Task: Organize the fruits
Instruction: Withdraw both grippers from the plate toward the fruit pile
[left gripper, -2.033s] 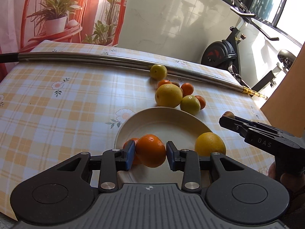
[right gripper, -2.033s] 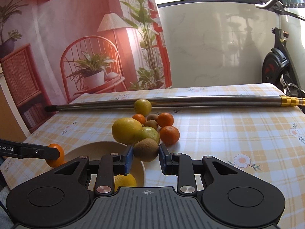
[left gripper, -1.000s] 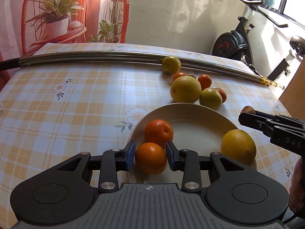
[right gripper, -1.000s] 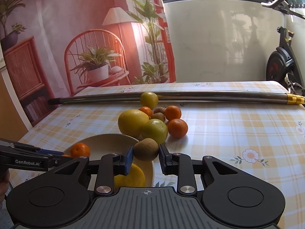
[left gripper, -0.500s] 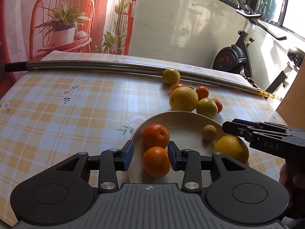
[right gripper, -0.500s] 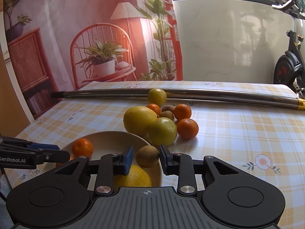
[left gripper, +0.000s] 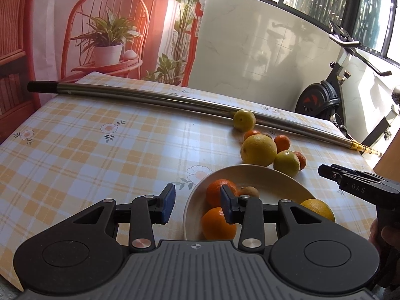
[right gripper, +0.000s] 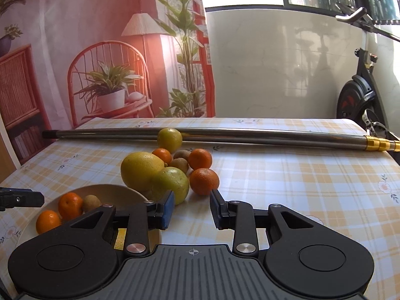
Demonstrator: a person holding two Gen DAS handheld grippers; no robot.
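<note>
With two oranges (left gripper: 221,195), a kiwi (left gripper: 250,191) and a lemon (left gripper: 318,208) laid in the bowl (left gripper: 262,175), both the left gripper (left gripper: 197,205) and right gripper (right gripper: 191,208) are held spread and empty, and a fresh grasp is judged due on the loose fruit pile (right gripper: 172,167) just behind the bowl.

A tablecloth (right gripper: 287,187) checked in pale yellow, white and light blue, dotted with small white flowers, covers the table. On it sit a cream plate (left gripper: 270,175) holding two orange mandarins (left gripper: 218,221), a brown kiwi (left gripper: 250,190) and a yellow citrus fruit (left gripper: 317,207). Beyond it lie more yellow, yellow-green and orange fruits (right gripper: 141,168), and at the far edge a silver pole (right gripper: 250,136) with one gold and one black end.
</note>
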